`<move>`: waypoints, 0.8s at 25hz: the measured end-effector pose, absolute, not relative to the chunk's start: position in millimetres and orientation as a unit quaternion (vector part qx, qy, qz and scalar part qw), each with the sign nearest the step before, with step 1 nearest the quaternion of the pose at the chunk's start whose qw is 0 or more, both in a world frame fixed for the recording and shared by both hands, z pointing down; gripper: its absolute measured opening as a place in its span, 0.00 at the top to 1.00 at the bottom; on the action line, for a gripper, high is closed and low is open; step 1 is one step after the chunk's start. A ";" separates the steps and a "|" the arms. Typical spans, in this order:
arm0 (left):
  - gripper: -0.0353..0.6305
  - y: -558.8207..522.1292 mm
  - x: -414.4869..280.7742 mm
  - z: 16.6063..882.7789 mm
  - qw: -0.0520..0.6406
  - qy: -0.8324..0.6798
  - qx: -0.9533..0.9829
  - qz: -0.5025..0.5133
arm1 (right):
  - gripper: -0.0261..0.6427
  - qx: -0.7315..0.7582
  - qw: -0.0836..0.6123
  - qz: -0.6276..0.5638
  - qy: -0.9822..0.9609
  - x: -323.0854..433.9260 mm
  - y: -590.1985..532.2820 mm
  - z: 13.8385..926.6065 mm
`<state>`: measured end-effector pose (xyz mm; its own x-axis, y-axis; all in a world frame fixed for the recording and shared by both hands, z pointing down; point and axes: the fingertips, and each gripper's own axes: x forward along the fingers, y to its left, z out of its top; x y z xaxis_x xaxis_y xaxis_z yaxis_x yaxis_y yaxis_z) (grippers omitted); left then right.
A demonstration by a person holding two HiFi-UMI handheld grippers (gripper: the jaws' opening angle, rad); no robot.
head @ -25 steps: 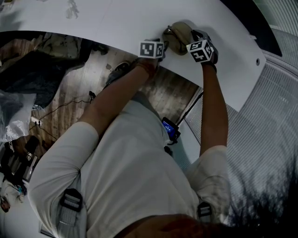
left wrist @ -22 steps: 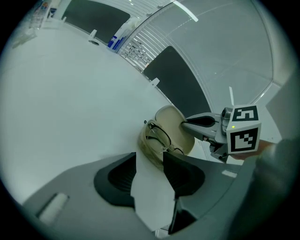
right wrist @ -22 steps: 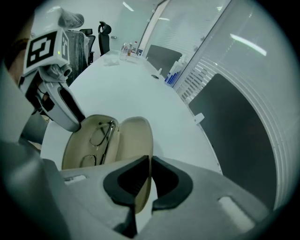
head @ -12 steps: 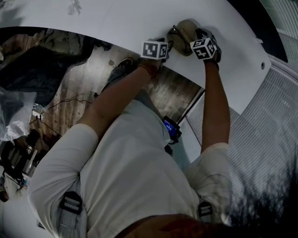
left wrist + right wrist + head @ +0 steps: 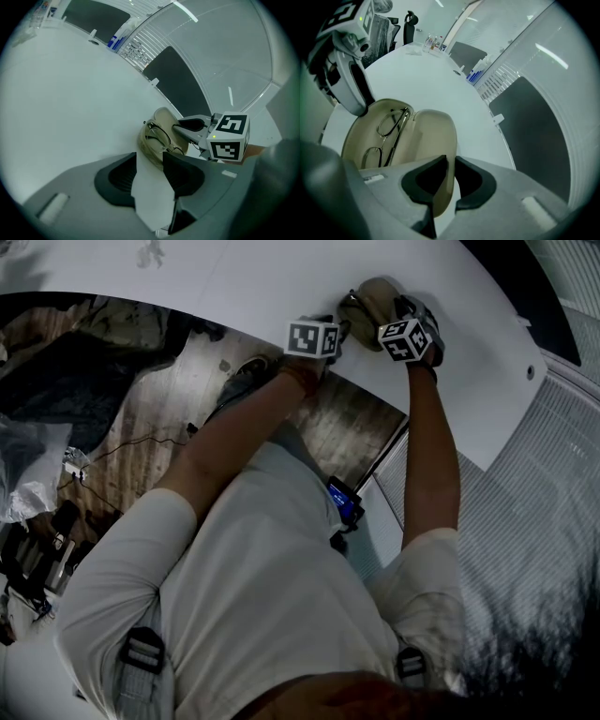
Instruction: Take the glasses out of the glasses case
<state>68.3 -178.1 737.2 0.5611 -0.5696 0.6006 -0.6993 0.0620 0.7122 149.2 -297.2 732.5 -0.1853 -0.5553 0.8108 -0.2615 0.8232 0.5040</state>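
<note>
The beige glasses case [image 5: 368, 304] lies open on the white table [image 5: 234, 277], near its front edge. Thin metal-framed glasses [image 5: 386, 133] rest folded in its lower shell [image 5: 152, 145]. My left gripper [image 5: 150, 161] reaches in from the left, and its tips close round the near end of that shell. My right gripper [image 5: 451, 161] comes down from the right. Its jaws are opening, with the rim of the lid [image 5: 436, 140] standing loosely between the pads. In the head view both marker cubes sit on either side of the case.
Several bottles [image 5: 432, 43] and an office chair [image 5: 408, 21] stand at the table's far end. The table's curved front edge [image 5: 375, 395] runs just below the grippers. Beyond it lie a wooden floor and clutter [image 5: 37, 549].
My right gripper has sunk slightly towards the table with the lid. The left gripper and the case's lower shell have stayed where they were.
</note>
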 end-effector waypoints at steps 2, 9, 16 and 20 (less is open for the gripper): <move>0.67 -178.6 68.7 736.6 0.560 -0.466 0.683 0.058 | 0.88 0.268 0.576 -0.129 -0.761 149.8 -297.3 729.8; 0.66 -178.9 65.5 738.5 0.562 -0.468 0.679 0.066 | 0.87 0.268 0.556 -0.120 -0.777 147.7 -289.2 714.3; 0.66 -179.5 64.3 739.2 0.560 -0.468 0.679 0.084 | 0.86 0.289 0.534 -0.114 -0.786 159.9 -277.1 689.9; 0.66 -179.8 64.1 740.9 0.559 -0.468 0.678 0.089 | 0.83 0.295 0.522 -0.118 -0.792 162.7 -266.2 676.8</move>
